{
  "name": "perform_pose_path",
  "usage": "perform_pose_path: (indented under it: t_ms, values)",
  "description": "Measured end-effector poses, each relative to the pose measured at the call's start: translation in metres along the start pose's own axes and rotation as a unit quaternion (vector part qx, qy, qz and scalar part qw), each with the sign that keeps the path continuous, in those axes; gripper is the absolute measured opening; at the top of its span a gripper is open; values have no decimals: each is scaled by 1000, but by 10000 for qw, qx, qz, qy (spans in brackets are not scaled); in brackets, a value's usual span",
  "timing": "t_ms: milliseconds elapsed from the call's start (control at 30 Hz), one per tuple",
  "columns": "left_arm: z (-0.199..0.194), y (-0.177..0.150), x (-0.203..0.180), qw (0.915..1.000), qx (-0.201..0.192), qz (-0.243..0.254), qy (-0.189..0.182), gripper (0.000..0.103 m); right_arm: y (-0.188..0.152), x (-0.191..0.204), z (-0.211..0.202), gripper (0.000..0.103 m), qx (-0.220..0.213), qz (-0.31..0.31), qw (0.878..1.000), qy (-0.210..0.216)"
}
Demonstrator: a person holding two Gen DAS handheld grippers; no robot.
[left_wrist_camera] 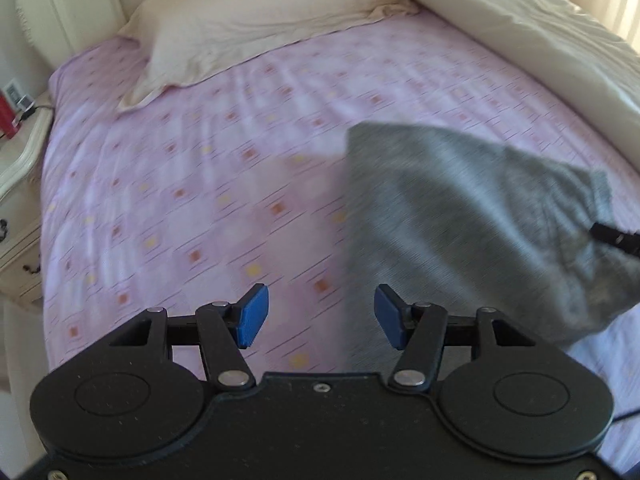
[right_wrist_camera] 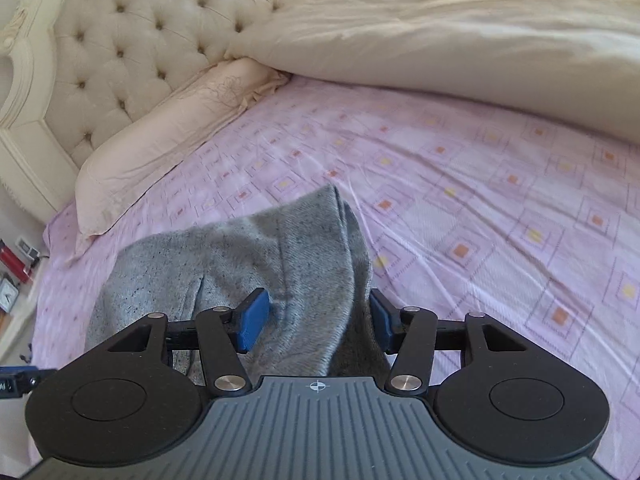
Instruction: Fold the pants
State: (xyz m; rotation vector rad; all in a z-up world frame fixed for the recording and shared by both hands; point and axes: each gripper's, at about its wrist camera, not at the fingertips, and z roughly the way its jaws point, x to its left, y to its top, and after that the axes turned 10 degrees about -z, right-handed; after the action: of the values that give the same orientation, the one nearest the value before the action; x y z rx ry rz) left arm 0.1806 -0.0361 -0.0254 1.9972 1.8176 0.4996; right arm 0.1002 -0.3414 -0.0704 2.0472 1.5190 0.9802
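The grey pants (left_wrist_camera: 460,216) lie bunched on the pink patterned bed sheet (left_wrist_camera: 200,184), to the right in the left wrist view. My left gripper (left_wrist_camera: 320,316) is open and empty, just left of the pants' near edge. In the right wrist view the pants (right_wrist_camera: 240,264) lie in a folded heap under and ahead of my right gripper (right_wrist_camera: 318,318). Its blue pads stand wide apart on either side of a raised fold of grey cloth without pinching it. The tip of the right gripper (left_wrist_camera: 616,236) shows at the right edge of the left wrist view, over the pants.
A cream pillow (left_wrist_camera: 256,36) and a tufted headboard (right_wrist_camera: 132,40) lie at the far end of the bed. A cream duvet (right_wrist_camera: 460,40) is piled along the right side. A nightstand (left_wrist_camera: 20,152) with small items stands beyond the bed's left edge.
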Motion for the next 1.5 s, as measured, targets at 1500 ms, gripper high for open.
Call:
perform_pose_path:
  t_ms: [1500]
  values:
    - [70, 40, -42, 9990, 42, -39, -454, 62, 15, -11, 21, 15, -404, -344, 9978, -396]
